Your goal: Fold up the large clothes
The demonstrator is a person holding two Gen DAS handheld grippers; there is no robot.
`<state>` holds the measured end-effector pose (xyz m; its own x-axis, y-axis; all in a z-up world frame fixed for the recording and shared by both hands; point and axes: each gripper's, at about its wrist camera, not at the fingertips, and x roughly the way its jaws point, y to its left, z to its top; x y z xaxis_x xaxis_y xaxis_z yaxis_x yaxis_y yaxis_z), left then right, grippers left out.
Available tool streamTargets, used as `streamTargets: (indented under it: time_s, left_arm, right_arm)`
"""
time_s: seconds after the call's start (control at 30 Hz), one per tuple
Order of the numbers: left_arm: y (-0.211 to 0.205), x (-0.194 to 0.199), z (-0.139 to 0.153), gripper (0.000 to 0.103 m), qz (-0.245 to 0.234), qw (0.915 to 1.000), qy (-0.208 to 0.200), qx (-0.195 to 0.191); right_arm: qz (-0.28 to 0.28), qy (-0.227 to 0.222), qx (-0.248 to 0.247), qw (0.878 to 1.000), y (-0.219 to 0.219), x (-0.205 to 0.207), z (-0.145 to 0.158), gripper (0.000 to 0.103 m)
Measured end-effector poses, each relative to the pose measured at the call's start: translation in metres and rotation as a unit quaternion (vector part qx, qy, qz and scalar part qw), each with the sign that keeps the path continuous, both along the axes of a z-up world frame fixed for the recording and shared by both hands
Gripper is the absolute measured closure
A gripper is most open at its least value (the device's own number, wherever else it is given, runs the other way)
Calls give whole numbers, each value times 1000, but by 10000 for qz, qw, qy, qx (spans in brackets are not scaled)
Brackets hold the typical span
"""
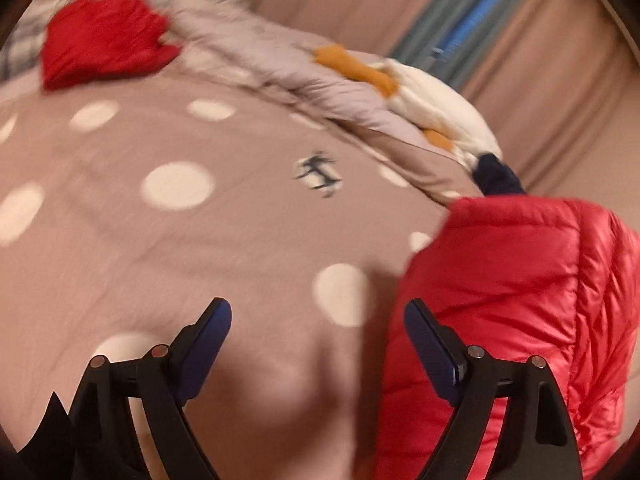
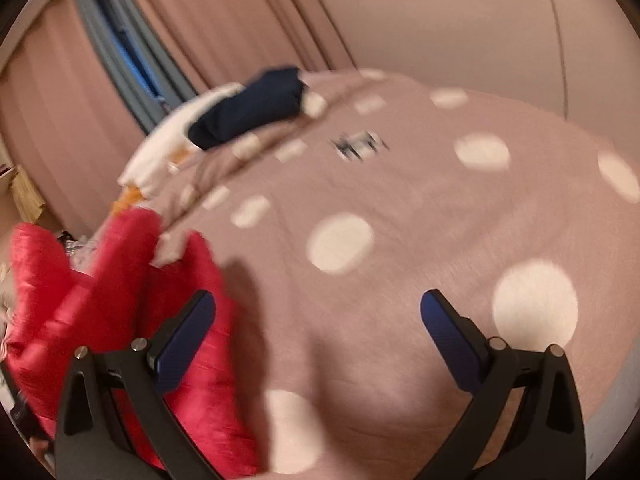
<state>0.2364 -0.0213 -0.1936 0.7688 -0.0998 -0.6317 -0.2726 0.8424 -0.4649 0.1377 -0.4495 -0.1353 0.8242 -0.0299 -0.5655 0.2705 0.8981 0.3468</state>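
Two claws hang spread and empty over the polka-dot bedspread (image 1: pixel 180 240), the red quilted puffer jacket (image 1: pixel 520 300) bunched just right of the left claw (image 1: pixel 318 320) and left of the right claw (image 2: pixel 318 312), apparently framing it for regrasping.

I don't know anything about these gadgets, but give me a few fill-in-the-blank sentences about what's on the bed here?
1. The puffy quilted jacket beside the left gripper is ____ in colour.
2. The pink bedcover is patterned with large white ____.
3. Nothing sits between the right gripper fingers, so its jaws are ____.
4. A dark ____ garment lies near the bed's far edge.

Missing words: red; dots; open; navy
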Motion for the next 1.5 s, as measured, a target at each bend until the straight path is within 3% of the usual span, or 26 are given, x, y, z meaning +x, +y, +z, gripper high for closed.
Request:
streamTargets:
  time_s: [0.13, 0.33, 0.53, 0.6, 0.67, 0.73, 0.77, 0.8, 0.87, 0.93, 1.03, 1.23, 1.27, 1.4, 1.5]
  left_arm:
    - [-13, 11, 14, 15, -379, 9989, -99, 242]
    - [-20, 32, 22, 15, -369, 9978, -97, 543]
    - [-43, 46, 21, 15, -532, 9960, -216, 682]
    - [-51, 50, 21, 15, -563, 9960, -232, 653]
    - [-57, 53, 18, 15, -604, 9962, -272, 570]
    - [-65, 57, 12, 13, -749, 9954, -258, 545]
    - [-70, 59, 8, 10, -873, 9945, -278, 512]
    - [-76, 61, 3, 9, -1035, 9932, -315, 429]
    - [-90, 66, -10, 4, -1340, 9901, -362, 226]
    - [-105, 68, -20, 3, -1408, 9884, -454, 333]
    - [-117, 71, -26, 2, -1367, 9880, -448, 566]
    - [-120, 66, -24, 1, -1310, 9866, -394, 885]
    - [-115, 66, -21, 1, -1367, 9872, -276, 779]
    - [-71, 58, -3, 1, -1632, 9857, 210, -352]
    - [-43, 42, 5, 1, -1668, 9840, 105, -612]
  right_arm:
    - [305, -341, -36, 9989, 22, 10, 35, 0]
    - [1012, -634, 180, 9927, 77, 45, 82, 0]
    - [1850, -1068, 361, 9762, 154, 66, 103, 1]
    - [1587, -1238, -161, 9794, 166, 79, 95, 1]
    - [1206, -757, -579, 9881, 162, 106, 74, 2]
    - [1192, -19, -245, 9926, 139, 132, 39, 14]
    - [1103, 212, 59, 9936, 123, 139, 21, 13]
    - [935, 292, 283, 9948, 106, 141, 4, 12]
    - [612, 271, 240, 9975, 84, 138, -18, 8]
    - [458, 413, 78, 9981, 72, 140, -38, 8]
    - [577, 625, 253, 9961, 54, 152, -60, 8]
    - [583, 639, 69, 9962, 57, 155, -64, 7]
    - [627, 633, 124, 9959, 56, 155, -63, 6]
    - [1059, 805, 737, 9884, 38, 141, -46, 0]
    - [1103, 657, 960, 9871, 19, 112, -25, 0]
